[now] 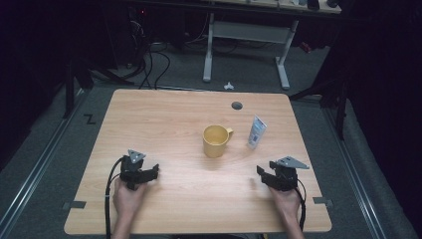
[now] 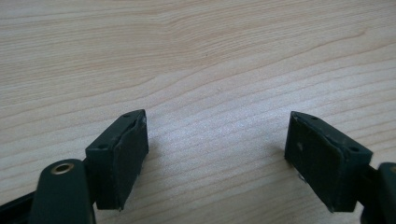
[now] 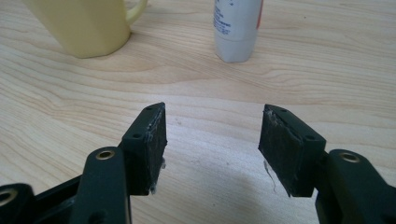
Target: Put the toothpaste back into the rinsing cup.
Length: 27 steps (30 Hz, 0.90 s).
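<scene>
While both grippers rest near the table's [image 1: 149, 109] front edge, left gripper [image 1: 149, 174] and right gripper [image 1: 263, 175] spread apart, bare wood separates them from the mug [image 1: 216, 141] and tube [image 1: 256, 131].

a lab: dark curtains, floor cables [image 1: 154, 62] and a light wooden table [image 1: 164, 119].
</scene>
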Each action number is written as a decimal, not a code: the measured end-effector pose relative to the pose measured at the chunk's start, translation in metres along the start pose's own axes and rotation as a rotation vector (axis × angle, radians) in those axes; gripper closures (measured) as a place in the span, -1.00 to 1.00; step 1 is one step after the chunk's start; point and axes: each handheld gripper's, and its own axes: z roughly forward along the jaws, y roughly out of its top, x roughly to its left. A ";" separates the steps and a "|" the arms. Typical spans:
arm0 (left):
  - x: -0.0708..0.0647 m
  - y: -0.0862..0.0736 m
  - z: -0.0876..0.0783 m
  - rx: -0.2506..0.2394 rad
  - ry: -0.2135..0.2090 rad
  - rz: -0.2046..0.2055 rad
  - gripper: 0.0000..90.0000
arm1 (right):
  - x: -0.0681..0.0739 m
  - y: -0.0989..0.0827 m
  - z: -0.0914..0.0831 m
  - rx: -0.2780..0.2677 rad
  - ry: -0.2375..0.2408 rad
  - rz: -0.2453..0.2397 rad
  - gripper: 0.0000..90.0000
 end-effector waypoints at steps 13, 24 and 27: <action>0.000 0.000 0.000 0.001 -0.001 0.000 -0.52 | 0.008 0.014 -0.001 -0.034 0.037 -0.017 -0.06; 0.000 0.000 0.000 0.000 0.000 0.001 -0.52 | 0.006 0.028 0.001 -0.032 0.042 -0.021 -0.04; 0.000 0.000 0.000 0.000 -0.001 0.000 -0.52 | 0.006 0.032 0.002 -0.034 0.036 -0.016 -0.05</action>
